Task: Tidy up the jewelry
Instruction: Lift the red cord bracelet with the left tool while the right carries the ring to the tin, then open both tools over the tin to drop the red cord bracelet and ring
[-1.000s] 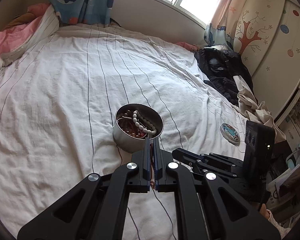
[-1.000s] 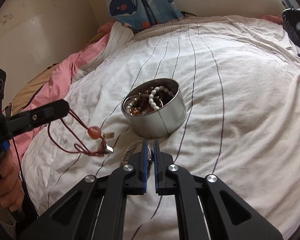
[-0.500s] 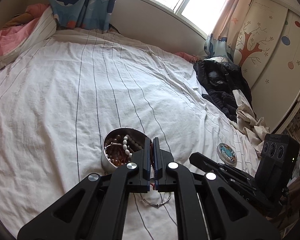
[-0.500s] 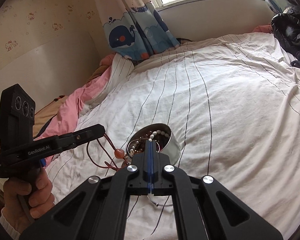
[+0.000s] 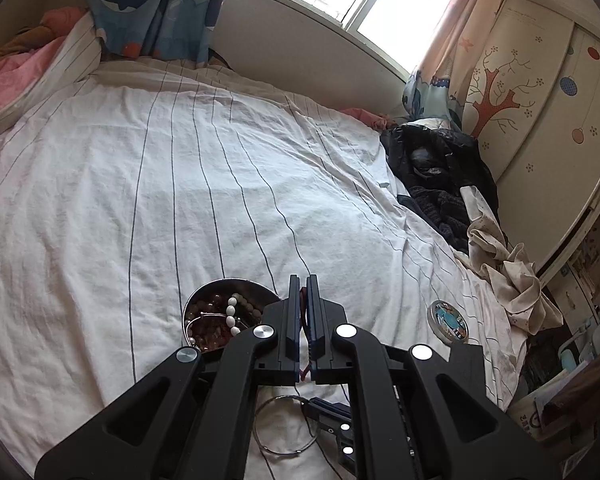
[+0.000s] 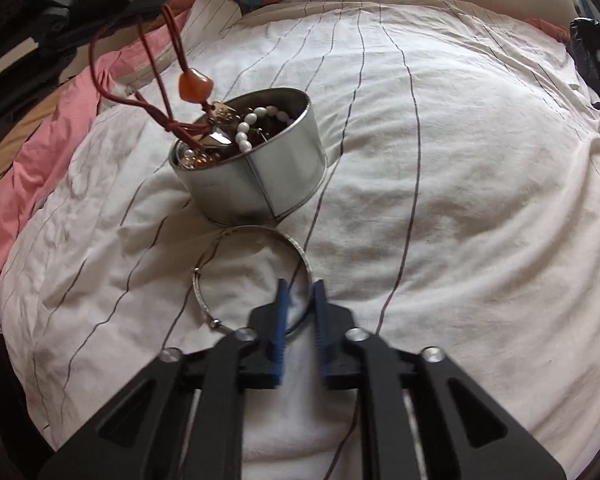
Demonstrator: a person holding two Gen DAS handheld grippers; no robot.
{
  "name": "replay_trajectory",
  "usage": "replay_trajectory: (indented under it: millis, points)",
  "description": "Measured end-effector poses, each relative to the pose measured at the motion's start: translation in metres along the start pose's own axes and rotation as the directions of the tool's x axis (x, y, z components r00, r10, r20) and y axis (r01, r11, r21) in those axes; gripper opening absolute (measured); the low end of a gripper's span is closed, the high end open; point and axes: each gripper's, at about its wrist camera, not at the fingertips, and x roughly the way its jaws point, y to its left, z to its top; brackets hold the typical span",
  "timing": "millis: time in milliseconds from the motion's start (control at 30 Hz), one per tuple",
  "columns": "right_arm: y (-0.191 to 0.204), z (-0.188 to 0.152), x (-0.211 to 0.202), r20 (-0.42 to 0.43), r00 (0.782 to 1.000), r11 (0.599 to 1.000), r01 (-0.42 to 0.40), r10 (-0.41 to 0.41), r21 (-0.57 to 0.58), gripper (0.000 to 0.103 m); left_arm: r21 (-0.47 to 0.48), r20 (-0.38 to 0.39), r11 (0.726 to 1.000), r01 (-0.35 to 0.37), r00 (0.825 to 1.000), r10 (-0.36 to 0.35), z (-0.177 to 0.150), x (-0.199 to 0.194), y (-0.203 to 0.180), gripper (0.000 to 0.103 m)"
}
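Your left gripper (image 5: 303, 280) is clamped on a red cord necklace (image 6: 168, 80), which hangs from it in loops. In the right wrist view the cord trails from the gripper at about 10 o'clock down toward the picture's middle. An orange bead (image 6: 195, 85) dangles on the cord just above the near rim of a round metal tin (image 6: 256, 176). The cord's lowest end appears to reach the tin's contents.

The tin sits on a white bedsheet (image 5: 180, 184) with thin dark stripes. It holds a heap of jewelry, among it a string of white beads (image 6: 246, 128) and darker brown beads.

Your right gripper (image 6: 299, 285) points down at a thin silver bangle (image 6: 236, 276) lying flat on the sheet, touching the tin's base on the near side. Its jaws are opening, with a gap between the blue pads (image 6: 281, 320). The tips stand over the bangle's rim at about 4 o'clock of the ring, not gripping it.

A small round lid (image 5: 448, 318) with a colourful picture lies on the sheet at 3 o'clock in the left wrist view, well apart from the tin.
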Motion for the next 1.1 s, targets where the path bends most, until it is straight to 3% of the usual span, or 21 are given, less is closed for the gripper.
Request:
replay_trajectory:
  millis: [200, 300, 400, 567, 733, 900, 1100]
  points:
    - [-0.020, 0.021, -0.045, 0.189, 0.982, 0.996, -0.023, 0.005, 0.092, 0.004, -0.026, -0.006, 1.000, 0.012, 1.000, -0.012, 0.002, 0.010, 0.009, 0.003]
    - [-0.022, 0.038, -0.056, 0.247, 0.969, 0.995, -0.006, -0.019, 0.102, 0.004, -0.052, -0.111, 0.995, -0.086, 0.991, 0.079, -0.004, 0.040, 0.026, 0.003]
    - [-0.018, 0.054, -0.046, 0.235, 0.972, 0.997, 0.006, -0.025, 0.078, 0.004, -0.061, -0.169, 0.979, -0.194, 0.969, 0.181, -0.017, 0.052, 0.044, 0.004]
    - [0.000, 0.067, -0.020, 0.200, 0.979, 0.999, 0.039, -0.042, 0.019, 0.005, -0.065, -0.113, 0.962, -0.264, 0.960, 0.255, -0.022, 0.025, 0.059, 0.019]
    - [0.016, 0.074, 0.001, 0.181, 0.982, 0.998, 0.054, -0.047, -0.031, 0.005, -0.098, -0.091, 0.962, -0.256, 0.965, 0.247, -0.019, 0.007, 0.070, 0.028]
    - [0.025, 0.080, 0.019, 0.143, 0.988, 0.994, 0.071, -0.059, -0.078, 0.006, -0.168, -0.089, 0.955, -0.245, 0.969, 0.233, -0.022, 0.004, 0.083, 0.028]
    - [0.032, 0.083, 0.024, 0.165, 0.964, 0.958, 0.233, -0.206, -0.164, 0.003, -0.176, -0.093, 0.952, -0.249, 0.967, 0.236, -0.026, 0.003, 0.086, 0.029]
